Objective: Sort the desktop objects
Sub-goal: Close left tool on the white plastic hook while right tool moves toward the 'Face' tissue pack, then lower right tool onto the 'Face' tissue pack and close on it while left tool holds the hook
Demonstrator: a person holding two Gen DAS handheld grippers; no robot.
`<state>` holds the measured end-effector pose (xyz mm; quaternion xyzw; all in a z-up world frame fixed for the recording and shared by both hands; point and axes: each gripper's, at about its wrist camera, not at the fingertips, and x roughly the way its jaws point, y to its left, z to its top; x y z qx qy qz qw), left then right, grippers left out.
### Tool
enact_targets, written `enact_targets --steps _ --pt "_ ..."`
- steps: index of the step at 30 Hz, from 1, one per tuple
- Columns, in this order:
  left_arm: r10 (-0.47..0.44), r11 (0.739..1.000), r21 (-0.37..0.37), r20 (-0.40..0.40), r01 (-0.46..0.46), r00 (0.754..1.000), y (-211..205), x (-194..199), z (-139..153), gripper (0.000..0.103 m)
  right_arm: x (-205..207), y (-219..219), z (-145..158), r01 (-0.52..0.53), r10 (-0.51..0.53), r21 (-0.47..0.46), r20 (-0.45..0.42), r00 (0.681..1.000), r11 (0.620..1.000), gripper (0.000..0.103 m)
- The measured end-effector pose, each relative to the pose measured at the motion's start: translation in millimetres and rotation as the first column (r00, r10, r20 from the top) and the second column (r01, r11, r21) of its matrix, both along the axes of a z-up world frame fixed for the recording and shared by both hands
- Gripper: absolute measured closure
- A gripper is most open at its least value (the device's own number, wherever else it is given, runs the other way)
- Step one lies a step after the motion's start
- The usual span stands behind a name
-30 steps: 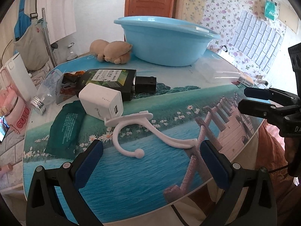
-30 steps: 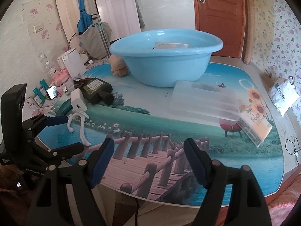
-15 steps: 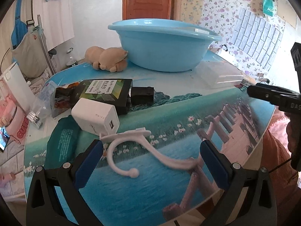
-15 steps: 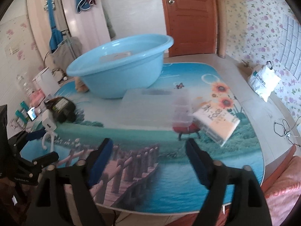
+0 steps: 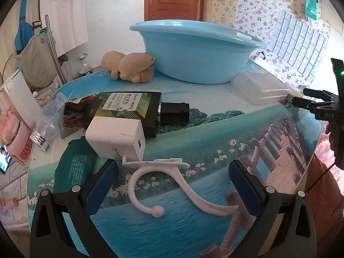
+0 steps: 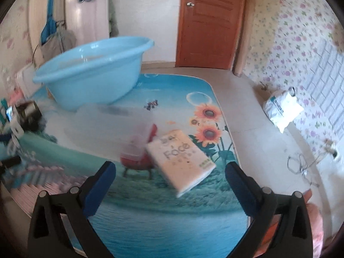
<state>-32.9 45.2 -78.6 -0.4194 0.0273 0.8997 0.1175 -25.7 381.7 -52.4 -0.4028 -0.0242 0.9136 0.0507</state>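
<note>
In the left wrist view my left gripper point(image 5: 172, 185) is open, its blue pads either side of a white plastic hook point(image 5: 172, 185) lying on the picture-printed table point(image 5: 215, 142). Just beyond the hook are a white charger cube point(image 5: 116, 137), a black box with a green label point(image 5: 129, 105), a green packet point(image 5: 73, 167) and a tan plush toy point(image 5: 131, 67). A light blue basin point(image 5: 197, 51) stands at the back. In the blurred right wrist view my right gripper point(image 6: 169, 187) is open and empty before a white tissue pack point(image 6: 182, 161); the basin point(image 6: 94, 71) is at the back left.
A clear plastic box point(image 5: 260, 89) lies right of the basin; it also shows, blurred, in the right wrist view point(image 6: 103, 124). A crumpled clear bottle point(image 5: 49, 124) and wrappers lie at the table's left edge. A white bag point(image 6: 283, 109) and a cable point(image 6: 303, 163) lie on the floor at right.
My left gripper has moved forward, closer to the white hook and charger. My right gripper has swung right, from the table's middle toward the tissue pack and the table's right edge.
</note>
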Motion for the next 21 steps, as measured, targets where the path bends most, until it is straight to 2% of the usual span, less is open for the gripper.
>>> enact_targets --steps 2,4,6,9,12,14,15,16,21 --pt "-0.002 1.0 -0.005 -0.005 0.002 1.0 0 1 1 0.01 -4 0 -6 -0.034 0.034 -0.008 0.01 0.999 0.999 0.0" --pt "0.001 1.0 -0.02 -0.015 -0.001 1.0 -1 3 4 0.033 -8 0 -9 -0.046 0.046 -0.026 0.016 0.999 0.999 0.0" --pt "0.003 1.0 -0.016 -0.019 -0.003 1.0 -5 4 6 0.048 -9 -1 -10 -0.047 0.048 -0.054 0.017 0.999 0.997 0.0" --pt "-0.003 1.0 -0.012 -0.015 0.003 1.0 -7 6 7 0.048 -5 0 -8 -0.022 0.023 -0.079 0.009 1.0 0.997 0.005" --pt "-0.014 1.0 -0.012 -0.018 0.014 1.0 -7 9 7 0.048 2 0 -6 -0.005 0.006 -0.072 0.018 1.0 0.997 0.023" --pt "-0.018 1.0 -0.006 -0.019 0.018 1.0 -6 10 7 0.048 7 -4 -5 -0.016 0.019 -0.075 0.032 0.999 0.997 0.044" --pt "-0.02 1.0 -0.001 -0.019 0.02 1.0 -6 10 7 0.048 10 -6 -5 -0.029 0.032 -0.085 0.037 0.999 0.996 0.049" --pt "-0.022 1.0 0.003 -0.019 0.022 1.0 -5 11 7 0.048 13 -10 -5 -0.042 0.045 -0.089 0.042 0.998 0.995 0.053" --pt "-0.028 1.0 0.009 -0.023 0.028 0.999 -5 16 7 0.048 27 -35 -3 -0.107 0.112 -0.085 0.059 0.992 0.991 0.055"
